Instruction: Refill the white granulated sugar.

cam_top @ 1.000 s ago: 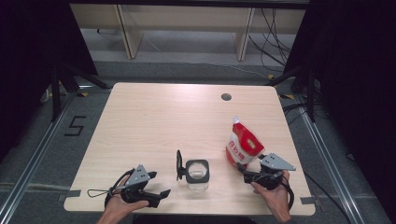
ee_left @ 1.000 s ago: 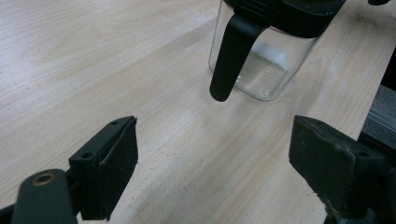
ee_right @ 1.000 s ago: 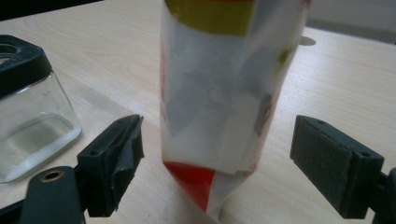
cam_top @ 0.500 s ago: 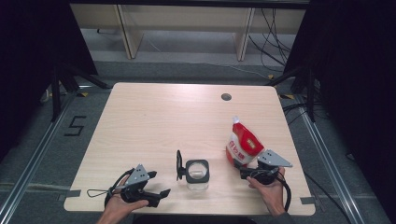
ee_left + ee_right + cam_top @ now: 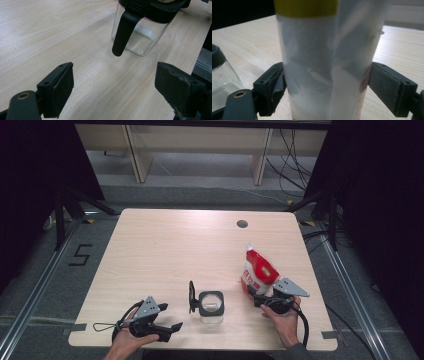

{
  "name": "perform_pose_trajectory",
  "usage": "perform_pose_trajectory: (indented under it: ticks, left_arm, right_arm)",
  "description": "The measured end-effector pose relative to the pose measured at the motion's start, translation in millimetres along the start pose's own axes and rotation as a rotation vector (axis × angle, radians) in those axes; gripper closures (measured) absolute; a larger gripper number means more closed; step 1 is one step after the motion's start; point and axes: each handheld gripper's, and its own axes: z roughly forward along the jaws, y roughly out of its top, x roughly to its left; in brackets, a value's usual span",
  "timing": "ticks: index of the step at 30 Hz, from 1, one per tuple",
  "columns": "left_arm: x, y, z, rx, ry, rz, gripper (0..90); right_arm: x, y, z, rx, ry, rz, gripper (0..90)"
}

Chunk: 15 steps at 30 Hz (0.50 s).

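A red and white stand-up pouch stands upright at the right front of the table. My right gripper is at its base, open, with one jaw on each side of the pouch; both pads sit right at its sides without squeezing it. A clear glass jar with a black rim is at the front centre, its black flip lid swung open to the left. My left gripper rests near the front edge, left of the jar, open and holding nothing, and apart from the jar.
The light wooden table has a round cable hole at its far right. Past the far edge are shelf legs and cables on the floor. A taped "5" marks the floor at the left.
My right gripper has slid a little left and forward, bringing its jaws around the pouch's base. The left gripper, jar and pouch have stayed put.
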Motion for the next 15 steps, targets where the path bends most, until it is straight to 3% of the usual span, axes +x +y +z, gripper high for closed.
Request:
perform_pose_trajectory:
  ticks: [1, 2, 3, 4, 6, 7, 8, 10, 11, 12, 13, 15]
  left_arm:
    - [0.0, 0.0, 0.0, 0.000, 0.000, 0.000, 15.2]
    - [-1.3, -0.3, 1.0, -0.006, 0.001, -0.013, 15.2]
    - [-1.3, -0.3, 1.0, -0.006, 0.001, -0.013, 15.1]
    - [-1.9, -0.6, 1.4, -0.006, 0.002, -0.019, 15.1]
    - [-0.5, -0.2, 1.0, -0.004, 0.001, 0.019, 15.2]
    - [-1.0, 0.2, 0.6, 0.004, 0.001, 0.014, 15.2]
    - [-2.3, -0.4, 1.1, 0.000, 0.002, -0.009, 15.2]
    - [-2.4, -0.4, 1.2, 0.000, 0.002, -0.010, 15.2]
    - [-2.2, -0.3, 1.0, 0.002, 0.001, -0.009, 15.2]
    - [-2.2, -0.3, 1.0, 0.000, 0.007, -0.003, 15.2]
    - [-1.9, 0.0, 0.7, 0.003, 0.007, 0.012, 15.2]
    - [-1.2, 0.0, 1.2, 0.000, 0.001, 0.026, 15.2]
  right_arm:
    - [-0.5, 0.0, 0.0, -0.005, -0.022, -0.005, 18.0]
    - [-1.2, -1.1, 3.6, -0.034, -0.010, 0.004, 18.0]
    - [-3.4, -0.7, 2.6, -0.018, -0.036, -0.033, 18.0]
    - [-3.4, -0.7, 2.6, -0.018, -0.036, -0.033, 18.0]
    - [-0.3, -1.9, 3.8, -0.003, -0.037, 0.021, 18.5]
    - [-2.8, -2.3, 5.7, -0.020, -0.029, 0.002, 18.9]
    - [-0.2, -3.0, 6.5, -0.001, -0.042, 0.021, 19.1]
    - [-1.4, -4.4, 10.0, -0.024, -0.032, 0.005, 19.9]
    - [-1.6, -4.5, 10.9, -0.016, -0.006, 0.009, 20.9]
    - [1.3, -4.9, 10.6, -0.012, -0.019, 0.033, 21.9]
    - [-0.9, -4.2, 10.5, -0.015, -0.015, 0.005, 22.2]
    - [0.8, -3.9, 10.7, -0.002, -0.023, 0.028, 23.1]
